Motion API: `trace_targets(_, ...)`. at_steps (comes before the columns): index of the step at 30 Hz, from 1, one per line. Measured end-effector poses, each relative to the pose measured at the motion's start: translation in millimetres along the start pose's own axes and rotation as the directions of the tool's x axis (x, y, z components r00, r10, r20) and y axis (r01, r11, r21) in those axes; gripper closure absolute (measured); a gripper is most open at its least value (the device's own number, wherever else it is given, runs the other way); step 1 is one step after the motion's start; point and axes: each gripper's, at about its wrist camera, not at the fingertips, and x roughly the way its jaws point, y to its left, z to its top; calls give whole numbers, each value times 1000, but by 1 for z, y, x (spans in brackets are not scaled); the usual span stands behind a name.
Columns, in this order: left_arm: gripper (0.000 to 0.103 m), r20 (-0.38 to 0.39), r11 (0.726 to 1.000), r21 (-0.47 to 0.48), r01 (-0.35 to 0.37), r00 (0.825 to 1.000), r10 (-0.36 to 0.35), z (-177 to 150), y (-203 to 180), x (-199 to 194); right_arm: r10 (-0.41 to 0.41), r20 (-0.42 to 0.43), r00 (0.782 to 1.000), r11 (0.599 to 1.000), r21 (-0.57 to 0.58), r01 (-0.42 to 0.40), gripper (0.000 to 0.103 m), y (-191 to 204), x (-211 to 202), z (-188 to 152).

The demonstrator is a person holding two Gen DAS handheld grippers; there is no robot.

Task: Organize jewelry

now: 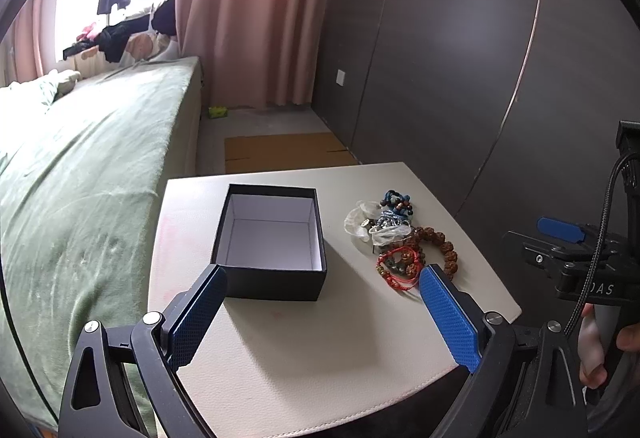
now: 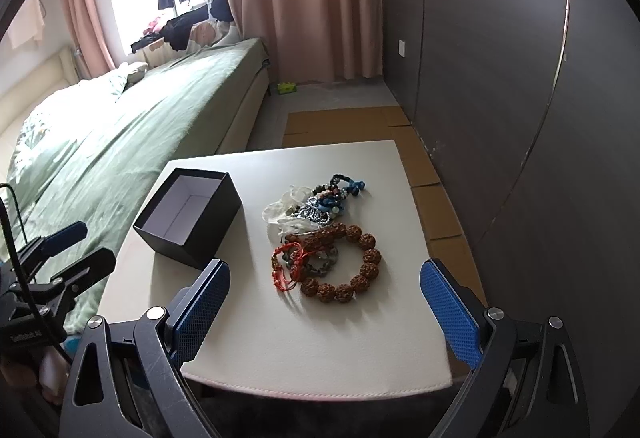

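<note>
An open black box (image 1: 272,238) (image 2: 188,215) with a white, empty inside sits on the left of a small white table (image 1: 320,338) (image 2: 320,338). To its right lies a heap of jewelry: a brown bead bracelet (image 2: 352,264) (image 1: 444,248), a red cord bracelet (image 2: 286,266) (image 1: 394,266), blue and grey beads (image 2: 328,201) (image 1: 394,209) and a white pouch (image 2: 286,211) (image 1: 362,220). My left gripper (image 1: 322,278) hovers open above the table's near side, just in front of the box. My right gripper (image 2: 324,274) stands open over the near edge, facing the bracelets. Neither holds anything.
A bed with a green cover (image 1: 80,177) (image 2: 132,125) runs along the left of the table. A dark wall panel (image 1: 460,57) (image 2: 500,57) stands on the right. Flat cardboard (image 2: 352,125) lies on the floor behind the table, before pink curtains (image 1: 256,5).
</note>
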Motion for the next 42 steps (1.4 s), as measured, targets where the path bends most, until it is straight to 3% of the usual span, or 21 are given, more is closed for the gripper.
trace_targets(21, 6, -2, 1000, 11, 5, 1000, -5, -2, -2, 0, 5, 0, 1000, 1000, 9, -5, 6, -2, 1, 0)
trace_targets(33, 6, -16, 999, -16, 38, 999, -38, 6, -15, 22, 23, -16, 1000, 982, 187, -20, 6, -36, 9, 10)
trace_targets(42, 27, -99, 994, -35, 108, 989, -111, 3, -36, 64, 31, -43, 999, 955, 297, -17, 6, -60, 23, 15)
